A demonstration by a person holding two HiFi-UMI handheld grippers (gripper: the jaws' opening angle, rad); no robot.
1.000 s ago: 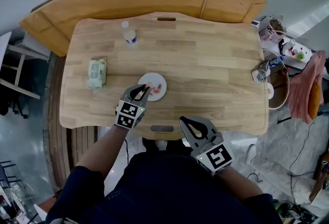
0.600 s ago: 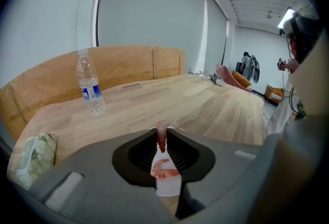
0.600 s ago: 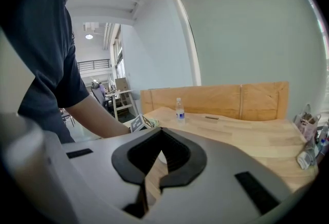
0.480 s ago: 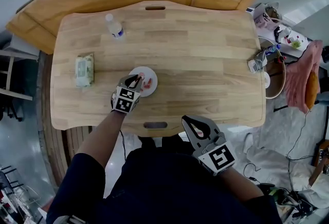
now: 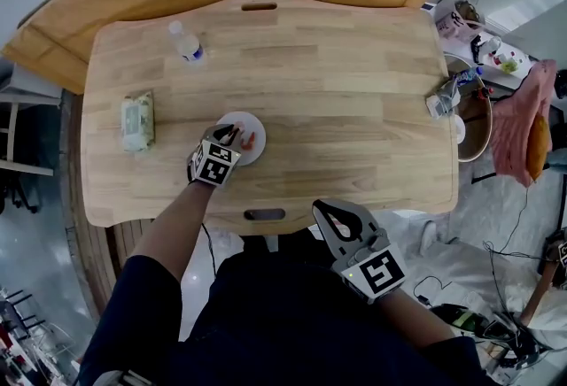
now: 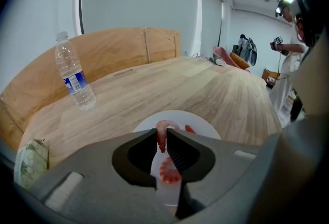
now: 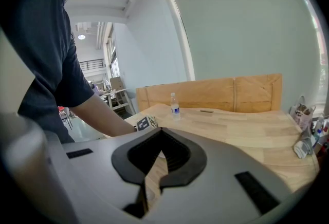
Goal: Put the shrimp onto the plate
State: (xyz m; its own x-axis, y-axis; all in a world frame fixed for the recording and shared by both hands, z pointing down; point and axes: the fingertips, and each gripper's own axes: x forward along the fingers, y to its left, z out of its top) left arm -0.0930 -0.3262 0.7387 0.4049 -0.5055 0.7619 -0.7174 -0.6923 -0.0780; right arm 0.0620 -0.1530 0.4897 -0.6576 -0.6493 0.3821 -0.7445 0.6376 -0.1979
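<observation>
The left gripper (image 5: 232,136), jaws pinched on a shrimp (image 6: 162,129) just over the white plate (image 6: 203,124), should probably dip low and part gently to drop it inside the rim, while the right gripper (image 5: 323,212) hangs closed and empty, off the table.

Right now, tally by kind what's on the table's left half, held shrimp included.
Bottle: 1
Wipes pack: 1
Plate: 1
Shrimp: 2 clear, one in the left gripper, one red piece on the Plate; maybe a third under the jaws
Total: 5, maybe 6
</observation>
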